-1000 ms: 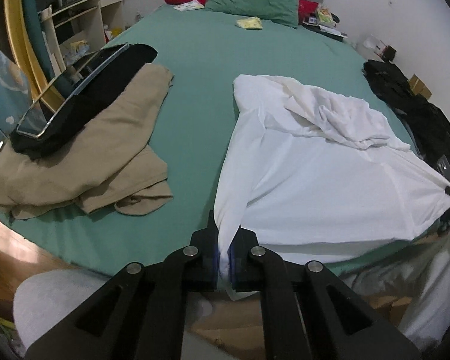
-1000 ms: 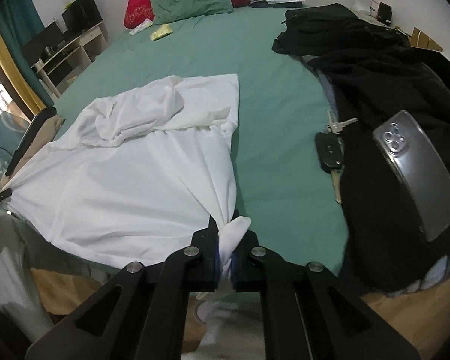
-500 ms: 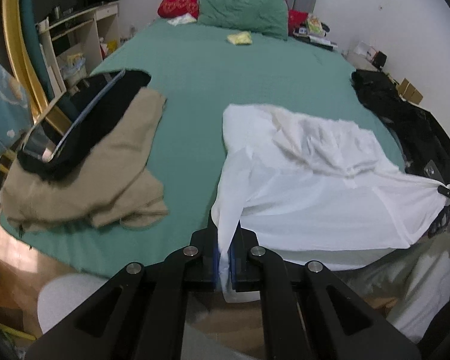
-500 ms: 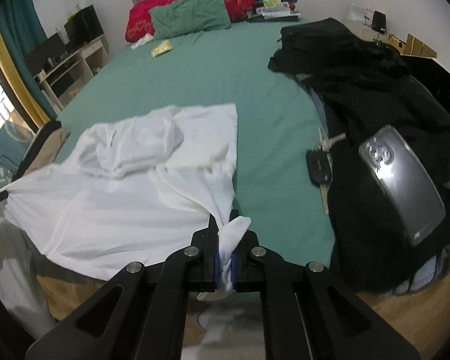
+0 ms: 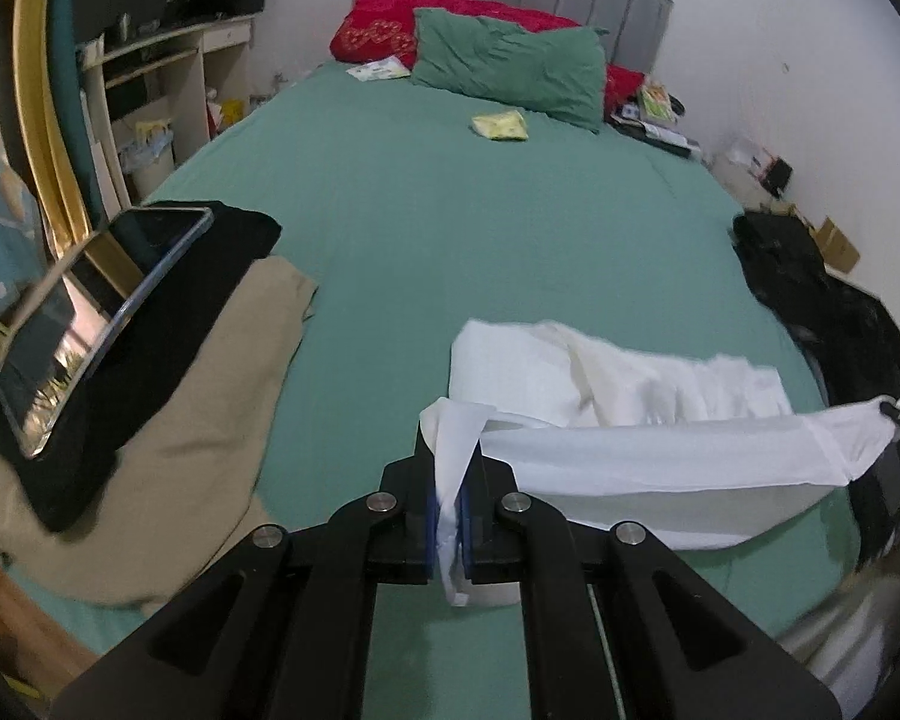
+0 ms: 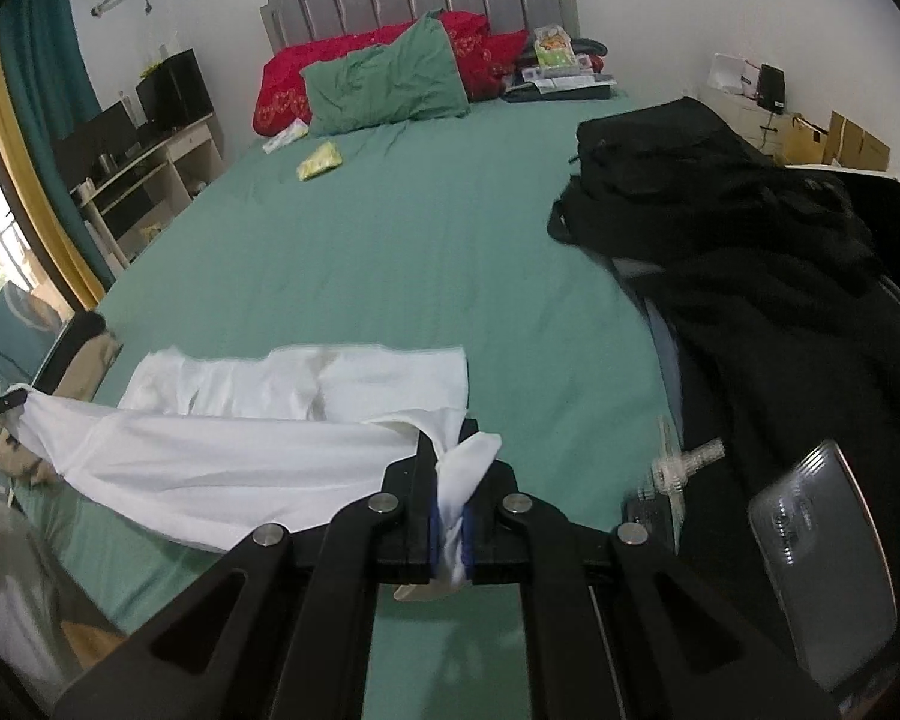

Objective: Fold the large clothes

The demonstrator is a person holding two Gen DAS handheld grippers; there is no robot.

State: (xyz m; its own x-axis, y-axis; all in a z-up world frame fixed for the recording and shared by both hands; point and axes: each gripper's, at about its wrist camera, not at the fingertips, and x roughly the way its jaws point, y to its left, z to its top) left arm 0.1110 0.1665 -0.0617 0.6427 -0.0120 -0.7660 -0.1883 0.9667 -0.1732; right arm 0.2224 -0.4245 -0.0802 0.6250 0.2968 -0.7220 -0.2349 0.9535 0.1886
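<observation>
the left gripper (image 5: 450, 510) and right gripper (image 6: 450, 525) each have jaws pinching a corner of the white shirt (image 5: 660, 456), its lifted edge stretched between them over the rest, which lies bunched on the bed (image 5: 450, 210) near the foot edge, between tan clothes (image 5: 168, 456) and black clothes (image 6: 750, 252).

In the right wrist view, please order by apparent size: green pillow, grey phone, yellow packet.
1. green pillow
2. grey phone; it appears nearly as large only because it is near the camera, so this order is unsure
3. yellow packet
</observation>
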